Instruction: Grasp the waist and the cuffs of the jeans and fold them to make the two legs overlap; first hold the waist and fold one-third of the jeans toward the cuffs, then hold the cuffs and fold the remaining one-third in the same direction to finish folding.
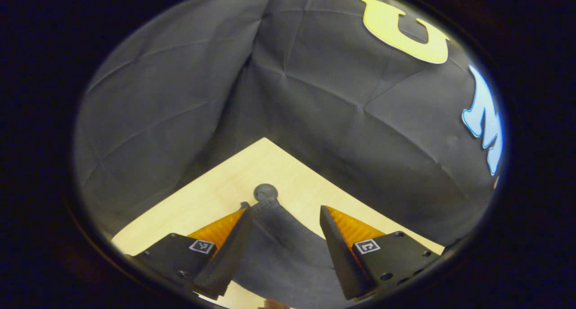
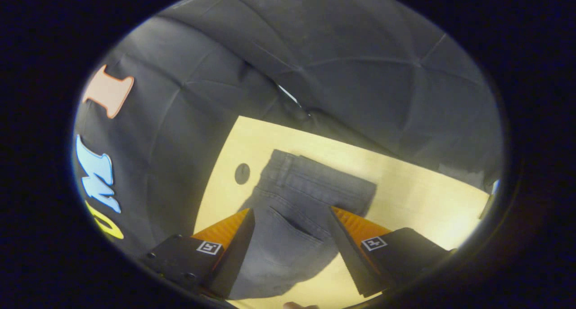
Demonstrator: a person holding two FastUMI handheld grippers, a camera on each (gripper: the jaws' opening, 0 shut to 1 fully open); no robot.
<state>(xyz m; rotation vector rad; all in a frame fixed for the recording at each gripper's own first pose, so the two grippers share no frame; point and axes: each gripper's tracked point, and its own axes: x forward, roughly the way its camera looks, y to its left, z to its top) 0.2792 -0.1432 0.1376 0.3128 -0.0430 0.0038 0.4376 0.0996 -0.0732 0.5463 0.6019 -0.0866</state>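
Note:
Grey jeans (image 2: pixel 310 183) lie flat on the light wooden table (image 2: pixel 405 196), waistband at the far end and one back pocket showing. In the right gripper view my right gripper (image 2: pixel 291 211) is open above the pocket area, and denim shows between its fingers. In the left gripper view a corner of the jeans (image 1: pixel 283 250) reaches toward the table's far corner. My left gripper (image 1: pixel 283 210) is open, its fingers standing on either side of that cloth. Neither gripper holds anything. I cannot tell whether the fingertips touch the fabric.
A round dark cable hole (image 1: pixel 265 192) sits in the table (image 1: pixel 225 187) just past the jeans' corner, and it also appears as the hole (image 2: pixel 242 173) left of the waistband. The black cloth wall (image 1: pixel 315 97) closes in right behind the table edges. Bare wood extends to the right of the jeans.

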